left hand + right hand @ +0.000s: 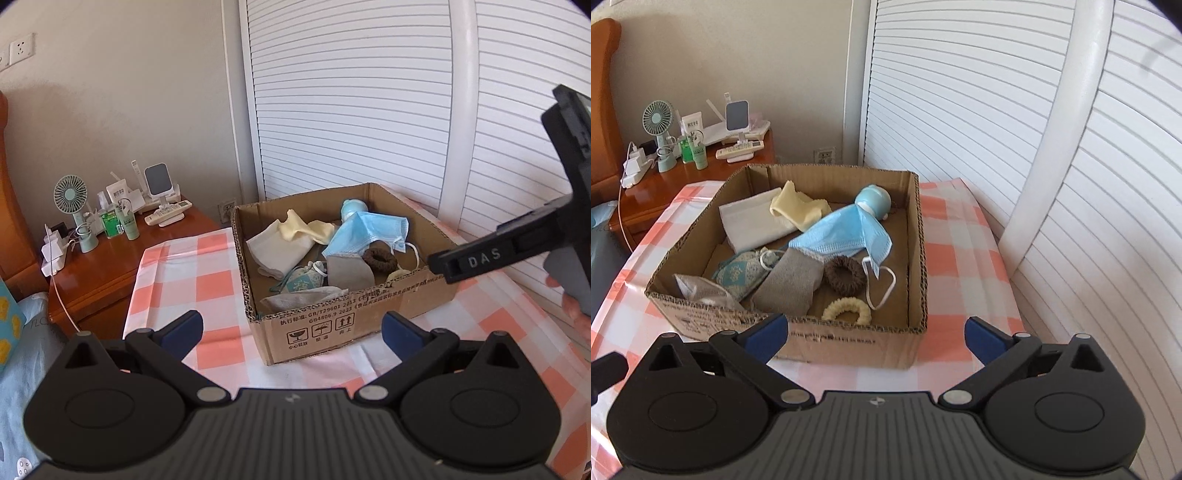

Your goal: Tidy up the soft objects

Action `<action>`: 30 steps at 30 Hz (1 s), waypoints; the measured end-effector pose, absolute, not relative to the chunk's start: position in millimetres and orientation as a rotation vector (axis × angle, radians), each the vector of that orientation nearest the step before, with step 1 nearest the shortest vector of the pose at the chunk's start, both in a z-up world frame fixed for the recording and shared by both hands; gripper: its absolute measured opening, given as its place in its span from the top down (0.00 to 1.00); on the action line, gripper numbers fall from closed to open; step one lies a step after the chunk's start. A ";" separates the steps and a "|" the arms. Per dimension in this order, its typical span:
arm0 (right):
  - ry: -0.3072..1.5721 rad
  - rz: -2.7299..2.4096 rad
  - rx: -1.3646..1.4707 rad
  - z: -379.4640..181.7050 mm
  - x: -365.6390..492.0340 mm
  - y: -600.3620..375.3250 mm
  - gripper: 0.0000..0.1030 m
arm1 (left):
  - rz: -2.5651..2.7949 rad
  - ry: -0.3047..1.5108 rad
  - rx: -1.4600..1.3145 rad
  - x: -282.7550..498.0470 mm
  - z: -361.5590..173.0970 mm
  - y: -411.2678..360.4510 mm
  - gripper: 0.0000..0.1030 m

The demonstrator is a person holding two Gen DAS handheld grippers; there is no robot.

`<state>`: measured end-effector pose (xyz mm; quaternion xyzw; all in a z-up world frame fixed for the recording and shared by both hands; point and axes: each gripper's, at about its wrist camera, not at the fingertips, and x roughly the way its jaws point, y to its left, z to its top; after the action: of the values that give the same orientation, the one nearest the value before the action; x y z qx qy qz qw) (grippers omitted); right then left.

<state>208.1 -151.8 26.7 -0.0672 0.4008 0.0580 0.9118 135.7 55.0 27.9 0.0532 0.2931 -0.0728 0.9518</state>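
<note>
An open cardboard box (369, 314) (849, 339) sits on the checked cloth. It holds a blue face mask (365, 230) (846, 232), a white folded cloth (277, 247) (753, 218), a cream cloth (798, 206), a grey cloth (790, 284), a brown scrunchie (379, 258) (845, 275), a cream scrunchie (846, 310), a patterned pouch (740, 273) and a light blue round toy (873, 199). My left gripper (291, 330) is open and empty in front of the box. My right gripper (875, 332) is open and empty at the box's near wall; it also shows in the left wrist view (439, 266).
The table wears an orange-and-white checked cloth (184, 266) (964, 258). A wooden nightstand (110, 266) (701, 173) to the left carries a small fan (71, 195), bottles, chargers and remotes. White louvred doors (351, 110) stand behind. Bedding lies at the lower left (22, 369).
</note>
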 end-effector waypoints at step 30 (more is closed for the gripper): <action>0.814 0.080 -0.069 52.1 137.7 -160.1 0.00 | -0.067 0.721 0.015 135.5 43.4 43.3 0.01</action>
<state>137.7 -160.1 52.1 -0.0333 0.3958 0.0387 0.9169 135.5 43.3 43.4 0.0073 0.3526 -0.0328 0.9352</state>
